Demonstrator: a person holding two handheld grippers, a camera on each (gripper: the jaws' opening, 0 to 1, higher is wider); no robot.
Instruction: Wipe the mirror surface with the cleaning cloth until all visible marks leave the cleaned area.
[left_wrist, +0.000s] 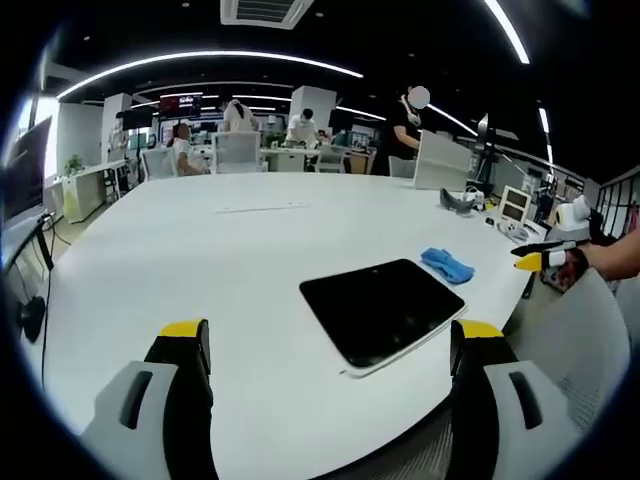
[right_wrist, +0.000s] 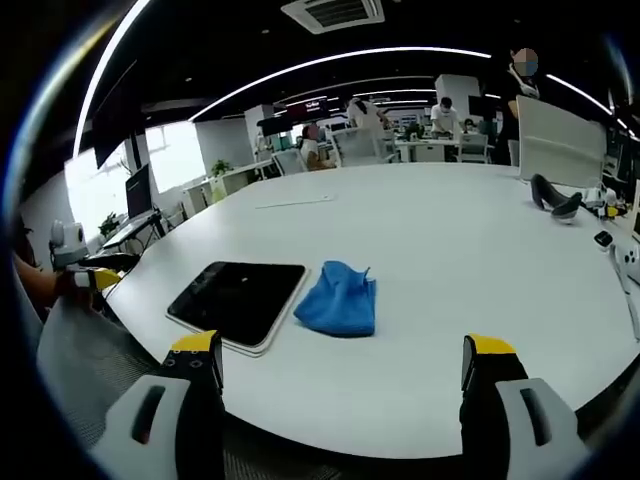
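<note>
Two yellow-tipped jaws of the left tongs rise wide apart from the near edge of the left gripper view, with nothing between them. Beyond them a dark mirror lies flat on the white worktop, close to its near right rim. Just past the mirror's far right corner sits the blue cleaning cloth, a little apart from it. At the right edge the right tongs show beside the worktop, too small to tell how their jaws stand. People sit and stand at desks far behind.

Right gripper view: the right tongs also stand spread wide and hold nothing. The mirror lies near left, the crumpled cloth just beside its right edge on the worktop. The left tongs show at the left edge, beyond the worktop's rim
</note>
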